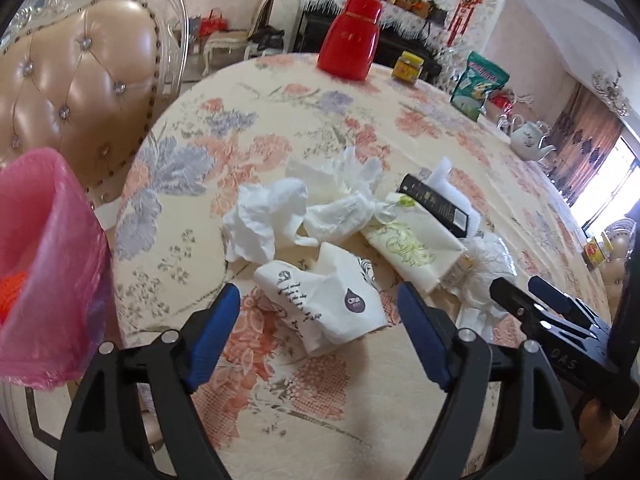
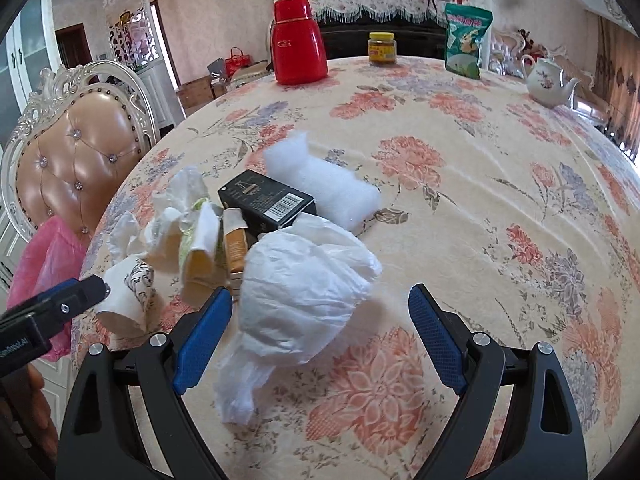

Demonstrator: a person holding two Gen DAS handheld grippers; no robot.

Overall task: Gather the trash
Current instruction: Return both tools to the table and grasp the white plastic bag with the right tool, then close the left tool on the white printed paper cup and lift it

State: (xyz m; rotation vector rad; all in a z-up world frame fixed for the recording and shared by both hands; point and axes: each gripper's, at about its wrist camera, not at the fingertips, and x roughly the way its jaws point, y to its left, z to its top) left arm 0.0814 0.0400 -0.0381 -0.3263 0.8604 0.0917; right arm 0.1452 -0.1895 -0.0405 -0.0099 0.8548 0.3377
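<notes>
The left claw [image 1: 320,312] stands wide open above the desk [image 1: 420,128], with a printed paper napkin [image 1: 332,300] lying between its blue pads [image 1: 216,328]; the pads do not touch it. The right claw [image 2: 320,328] is also spread wide, its pads either side of a crumpled white plastic bag [image 2: 304,292] without pressing on it. In the right wrist view the tip of the left claw shows at the left edge, just beside the printed napkin [image 2: 124,296].

The trash lies in one heap near the front left edge of the floral desk. Behind the printed napkin are crumpled white tissues [image 1: 264,224], a cream packet with a green pattern [image 1: 412,244] and a black box with a barcode [image 2: 268,200]. A white foam-like wad [image 2: 324,184] lies just behind the box.

A pink bag [image 1: 44,264] hangs open off the desk's left edge, in front of a padded chair [image 1: 80,80].

At the far edge stand a red flask [image 2: 298,42], a yellow-lidded jar [image 2: 382,48], a green snack bag [image 2: 466,40] and a white teapot [image 2: 550,80].
</notes>
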